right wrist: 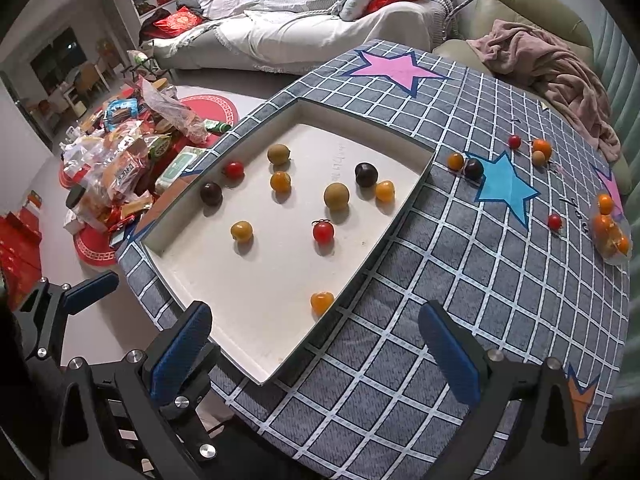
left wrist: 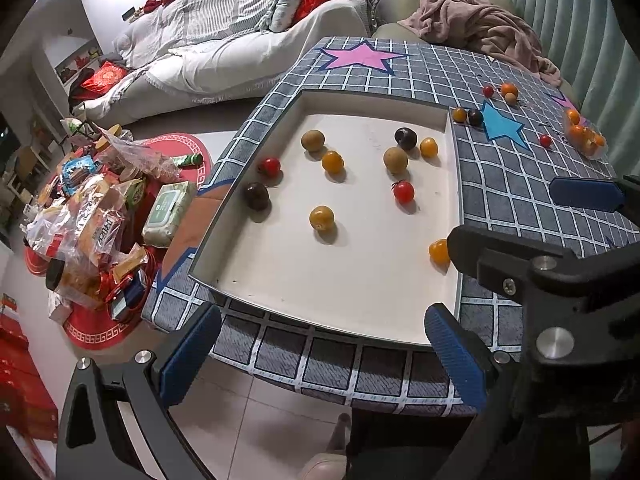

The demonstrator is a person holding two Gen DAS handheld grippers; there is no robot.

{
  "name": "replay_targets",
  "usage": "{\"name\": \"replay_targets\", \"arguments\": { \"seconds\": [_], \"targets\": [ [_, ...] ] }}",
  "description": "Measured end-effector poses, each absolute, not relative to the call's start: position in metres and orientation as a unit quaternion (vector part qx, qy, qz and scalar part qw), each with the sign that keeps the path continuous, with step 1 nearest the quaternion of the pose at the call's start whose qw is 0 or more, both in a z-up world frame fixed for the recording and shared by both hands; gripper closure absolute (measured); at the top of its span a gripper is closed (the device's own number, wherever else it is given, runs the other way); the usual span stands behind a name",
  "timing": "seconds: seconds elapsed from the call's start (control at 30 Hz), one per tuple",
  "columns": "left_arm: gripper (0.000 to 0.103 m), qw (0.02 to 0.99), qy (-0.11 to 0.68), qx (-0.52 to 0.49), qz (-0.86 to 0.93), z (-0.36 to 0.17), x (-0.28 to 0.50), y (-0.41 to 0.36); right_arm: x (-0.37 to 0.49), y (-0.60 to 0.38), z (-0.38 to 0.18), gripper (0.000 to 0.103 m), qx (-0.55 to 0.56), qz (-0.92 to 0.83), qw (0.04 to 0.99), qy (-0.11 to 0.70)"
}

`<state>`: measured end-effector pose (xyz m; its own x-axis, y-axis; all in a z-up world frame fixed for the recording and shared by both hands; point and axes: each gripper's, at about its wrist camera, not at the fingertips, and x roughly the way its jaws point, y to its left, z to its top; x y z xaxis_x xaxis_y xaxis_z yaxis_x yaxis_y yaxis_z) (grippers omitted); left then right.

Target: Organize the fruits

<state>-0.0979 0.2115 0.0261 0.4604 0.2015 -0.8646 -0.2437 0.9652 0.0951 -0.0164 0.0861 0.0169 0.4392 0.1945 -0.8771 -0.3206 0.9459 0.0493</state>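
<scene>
A white tray (left wrist: pixel 256 292) (right wrist: pixel 256 360) lies on the checked tablecloth and holds several small fruits: red tomatoes (left wrist: pixel 403 191) (right wrist: pixel 323 231), orange ones (left wrist: pixel 321 217) (right wrist: pixel 241 231), dark plums (left wrist: pixel 405 137) (right wrist: pixel 366 174) and brown longans (left wrist: pixel 395 160) (right wrist: pixel 336 196). More fruits lie loose on the cloth by the blue star (left wrist: pixel 502 125) (right wrist: pixel 505 190), and a clear bag of orange fruits (left wrist: pixel 586 134) (right wrist: pixel 610 230) lies at the right. My left gripper (left wrist: pixel 320 354) is open and empty at the tray's near edge. My right gripper (right wrist: pixel 316 354) is open and empty over the tray's near corner.
A low table piled with snack packets (left wrist: pixel 92 208) (right wrist: pixel 120 160) stands to the left. A sofa (left wrist: pixel 224 52) (right wrist: pixel 300 20) and an armchair with a pink blanket (left wrist: pixel 484 28) (right wrist: pixel 548 64) stand behind. The right gripper's body (left wrist: pixel 560 272) crosses the left wrist view.
</scene>
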Motion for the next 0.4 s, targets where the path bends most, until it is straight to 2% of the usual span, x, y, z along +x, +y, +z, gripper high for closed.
{"name": "replay_targets", "arguments": {
  "seconds": [0.4],
  "targets": [
    [0.001, 0.855, 0.502, -0.021, 0.127, 0.0245, -0.0963, 0.2102, -0.0167, 0.0902, 0.0172, 0.0, -0.067, 0.16, 0.849, 0.499]
  ]
}}
